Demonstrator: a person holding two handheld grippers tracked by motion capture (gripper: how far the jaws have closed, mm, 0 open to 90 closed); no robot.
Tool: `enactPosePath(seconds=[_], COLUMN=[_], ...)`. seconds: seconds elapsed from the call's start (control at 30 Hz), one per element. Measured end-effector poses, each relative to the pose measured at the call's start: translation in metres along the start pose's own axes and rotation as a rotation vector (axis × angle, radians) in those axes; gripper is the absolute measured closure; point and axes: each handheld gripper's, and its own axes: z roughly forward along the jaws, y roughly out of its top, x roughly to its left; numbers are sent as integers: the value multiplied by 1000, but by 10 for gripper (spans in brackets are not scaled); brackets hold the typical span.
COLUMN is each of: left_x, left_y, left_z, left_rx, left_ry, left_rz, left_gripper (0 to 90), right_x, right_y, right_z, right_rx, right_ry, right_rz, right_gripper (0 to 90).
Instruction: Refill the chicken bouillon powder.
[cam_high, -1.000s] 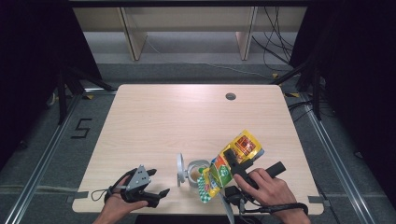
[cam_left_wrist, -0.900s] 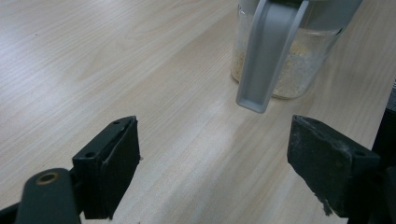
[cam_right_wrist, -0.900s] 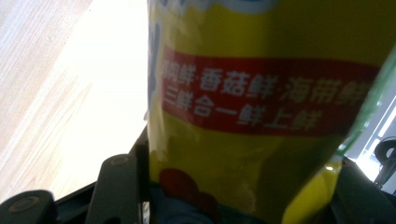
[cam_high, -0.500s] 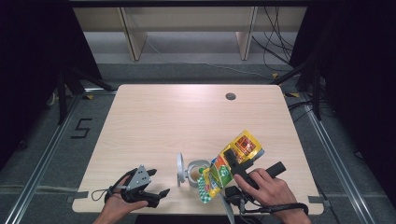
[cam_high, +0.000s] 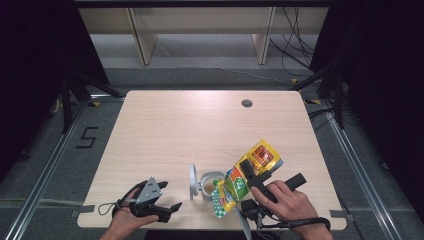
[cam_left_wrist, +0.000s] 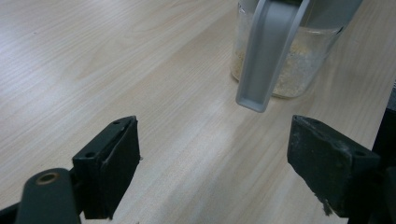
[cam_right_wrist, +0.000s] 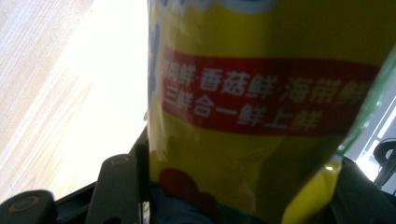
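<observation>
We see a pale wooden surface with a small round grommet hole near its far right corner. Beyond it stand light wooden shelf legs and loose black cables on a grey floor. To the left, the floor carries a taped number five beside a metal rail.

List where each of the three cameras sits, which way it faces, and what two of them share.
High view: above the near edge of the table, facing forward and down; both hands and the left tool show.
Left gripper view: rides the left tool, facing along its open jaws at the jar with its flipped-up lid.
Right gripper view: rides the right tool, facing the yellow pouch clamped in its jaws.
Shared: the high view also shows the jar and pouch.
</observation>
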Motion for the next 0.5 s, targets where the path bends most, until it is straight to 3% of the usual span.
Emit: enactPosePath(seconds=[0.03,0.07,0.3,0.47,0.5], left_x=[-2,-1,-1,2,0], left_y=[-1,0,0,1,0], left_z=[0,0,0,-2,-1], left_rx=[-2,-2,1,13,9], left_ry=[-2,4,12,6,-1], left_rz=[-28,-11,-16,4,-25], left_gripper=[167,167,167,167,167], right_x=[0,0,-1,0,1], right_y=[0,0,0,-1,-1], right_z=[0,0,0,0,0], right_rx=[-1,-1,0,2,4], right_ry=[-1,0,-1,-3,-4], right_rz=[-1,0,-1,1,3], right_gripper=[475,475,476,476,477])
